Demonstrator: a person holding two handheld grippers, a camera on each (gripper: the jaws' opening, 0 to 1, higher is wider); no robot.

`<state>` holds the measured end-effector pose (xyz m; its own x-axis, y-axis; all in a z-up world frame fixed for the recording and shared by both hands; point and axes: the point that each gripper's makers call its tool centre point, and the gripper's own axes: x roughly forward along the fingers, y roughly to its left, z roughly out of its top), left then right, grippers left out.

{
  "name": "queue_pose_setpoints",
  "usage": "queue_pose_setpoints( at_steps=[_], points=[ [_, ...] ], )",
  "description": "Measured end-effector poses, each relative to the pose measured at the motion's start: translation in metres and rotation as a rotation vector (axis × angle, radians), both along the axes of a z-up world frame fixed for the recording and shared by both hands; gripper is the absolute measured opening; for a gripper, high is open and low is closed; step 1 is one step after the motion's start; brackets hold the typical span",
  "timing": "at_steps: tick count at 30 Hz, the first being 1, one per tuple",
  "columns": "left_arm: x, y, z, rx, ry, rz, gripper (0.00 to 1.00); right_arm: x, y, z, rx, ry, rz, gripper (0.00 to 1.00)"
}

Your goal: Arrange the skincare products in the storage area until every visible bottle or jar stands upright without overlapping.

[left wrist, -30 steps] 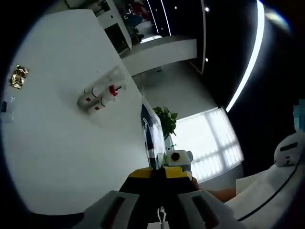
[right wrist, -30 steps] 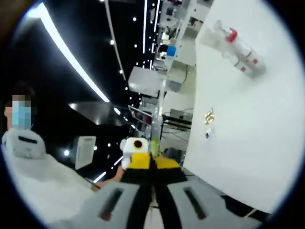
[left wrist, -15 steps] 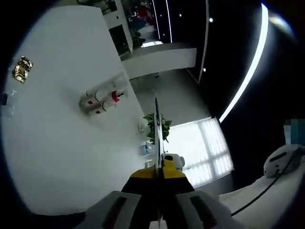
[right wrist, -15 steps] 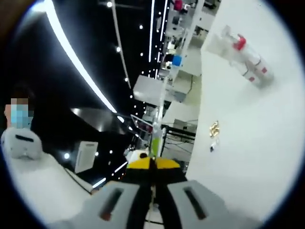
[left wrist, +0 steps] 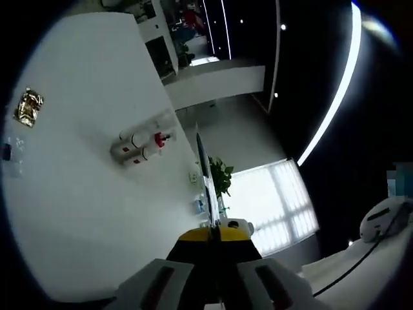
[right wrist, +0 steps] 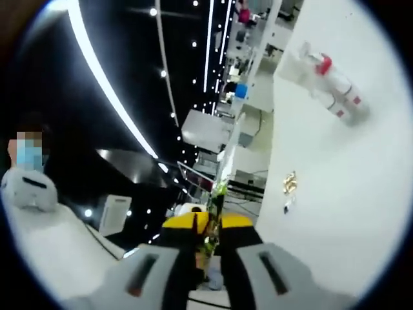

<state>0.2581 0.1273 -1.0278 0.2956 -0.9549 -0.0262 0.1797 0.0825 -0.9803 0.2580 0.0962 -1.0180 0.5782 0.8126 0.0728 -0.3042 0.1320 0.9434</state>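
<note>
**Both grippers held off the white table, bottles grouped at its far part**

In the left gripper view, a small gold wrapper (left wrist: 28, 107) lies near the left edge of the white table (left wrist: 84, 213), with a tiny dark item (left wrist: 6, 152) just below it. Further right, well apart from these, the skincare bottles (left wrist: 139, 146) sit close together in a clear container whose outline is hard to make out; they are white with red marks, one with a red cap, and their long axes run roughly parallel. Right of the table come a white counter, a potted plant (left wrist: 221, 175) and a bright window with blinds, under a dark ceiling crossed by a long light strip (left wrist: 335, 90). The left gripper (left wrist: 215, 236) rises at the bottom, its yellow-tipped jaws pressed together with nothing between them.

In the right gripper view, a person in white stands at the left beneath the dark ceiling and its light strip (right wrist: 106, 90). The right gripper (right wrist: 208, 227) shows its jaws nearly together, holding nothing. To the right, the table (right wrist: 335, 213) carries the gold wrapper (right wrist: 290, 183) and, far above it, the bottles (right wrist: 332, 90).
</note>
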Motion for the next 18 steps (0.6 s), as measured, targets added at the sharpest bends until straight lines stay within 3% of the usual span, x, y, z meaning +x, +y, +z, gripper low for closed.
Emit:
queue_pose_setpoints(
  at_steps=[2,5,10,14,18],
  points=[
    [0.005,0.002,-0.002,0.005,0.006,0.009,0.0,-0.002,0.0,-0.005,-0.015,0.012,-0.005,0.18],
    [0.011,0.004,-0.004,0.011,0.006,0.018,0.0,0.003,-0.007,-0.012,-0.082,-0.019,-0.068,0.28],
    [0.026,0.007,-0.009,0.032,-0.016,0.022,0.0,0.002,-0.018,-0.021,-0.17,-0.016,-0.117,0.35],
    [0.038,0.01,-0.018,0.06,-0.025,0.018,0.0,-0.008,-0.02,-0.031,-0.275,-0.01,-0.093,0.41],
    [0.054,0.014,-0.033,0.099,-0.022,0.023,0.0,-0.009,-0.027,-0.041,-0.365,0.002,-0.129,0.53]
  ],
)
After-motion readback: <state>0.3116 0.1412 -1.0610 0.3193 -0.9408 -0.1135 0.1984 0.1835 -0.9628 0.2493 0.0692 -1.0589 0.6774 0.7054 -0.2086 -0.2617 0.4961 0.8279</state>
